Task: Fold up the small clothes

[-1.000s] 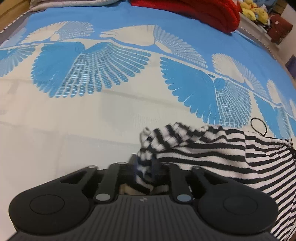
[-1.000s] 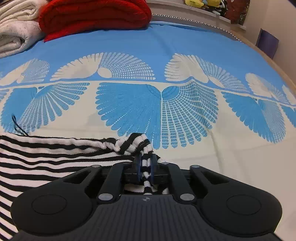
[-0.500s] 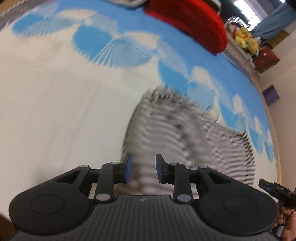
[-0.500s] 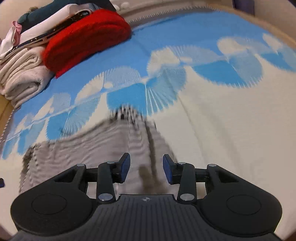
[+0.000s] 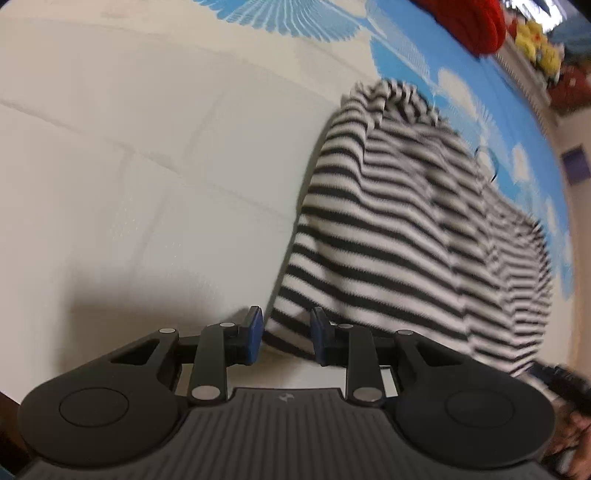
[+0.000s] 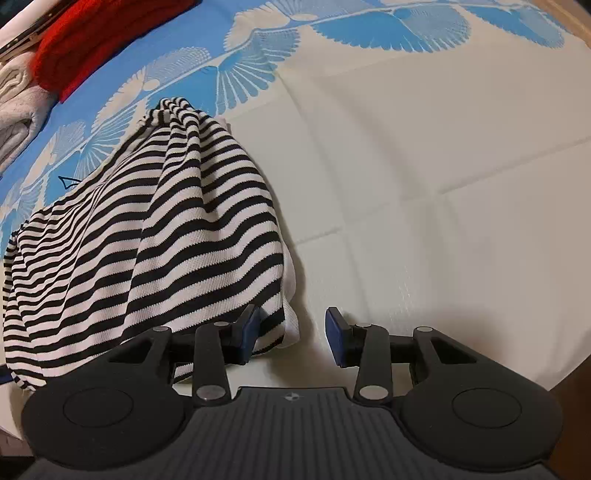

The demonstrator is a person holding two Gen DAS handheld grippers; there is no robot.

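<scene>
A black-and-white striped garment point(image 5: 406, 221) point(image 6: 166, 240) lies doubled over on the bedspread, rumpled at its far corner. My left gripper point(image 5: 286, 338) is open just above the garment's near left corner. That corner shows in the gap, and the blue pads point(image 5: 255, 334) do not press it. My right gripper point(image 6: 293, 338) is open wider at the near right corner. The white hem point(image 6: 291, 325) sits beside its left pad, and its right pad point(image 6: 336, 343) stands over bare sheet.
The bedspread point(image 6: 424, 184) is cream near me and blue with a fan pattern farther off. A red blanket point(image 6: 92, 48) point(image 5: 472, 22) and pale folded blankets point(image 6: 14, 99) lie at the far side. Yellow plush toys point(image 5: 535, 37) sit beyond. The bed's edge point(image 6: 576, 369) runs at the lower right.
Both grippers were shut on the garment's corners a second ago. They have let go, opened and swung back toward the near side, and the garment now lies folded over.
</scene>
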